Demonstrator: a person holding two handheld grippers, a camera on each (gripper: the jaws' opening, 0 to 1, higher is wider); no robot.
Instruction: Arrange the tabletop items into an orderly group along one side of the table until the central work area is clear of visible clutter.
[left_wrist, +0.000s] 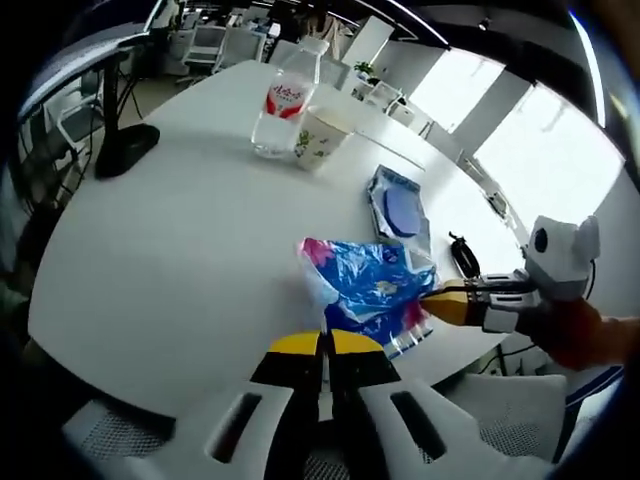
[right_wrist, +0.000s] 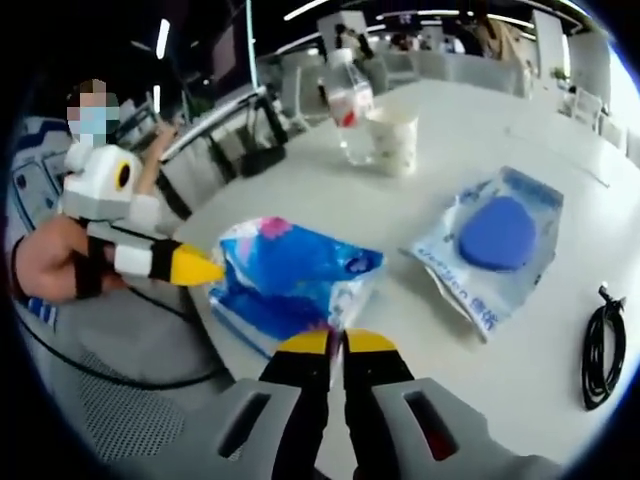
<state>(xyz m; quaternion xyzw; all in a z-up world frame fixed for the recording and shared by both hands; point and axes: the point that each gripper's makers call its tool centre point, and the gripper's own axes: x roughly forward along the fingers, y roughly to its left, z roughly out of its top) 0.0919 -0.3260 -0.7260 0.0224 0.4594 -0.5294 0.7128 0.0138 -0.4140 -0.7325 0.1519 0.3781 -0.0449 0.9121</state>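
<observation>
Both grippers pinching the blue snack bag at the near edge of the surface

The blue snack bag (left_wrist: 372, 283) lies flat just ahead of the left gripper (left_wrist: 322, 345), whose jaws are pressed together on its near corner; right gripper (right_wrist: 336, 345) also has jaws pressed together on the bag's edge, coming in from the opposite side. Bag's long axis runs roughly between the two tips, so I judge the next move needs both hands going the same way toward the water bottle (left_wrist: 283, 105) and paper cup (left_wrist: 320, 135), standing touching, well apart across the surface (left_wrist: 170, 240). Blue pad packet (right_wrist: 497, 240) lies near the bag. Right gripper view adds the black cable (right_wrist: 600, 345) near the edge; left gripper view adds a black stand base (left_wrist: 128, 150)
</observation>
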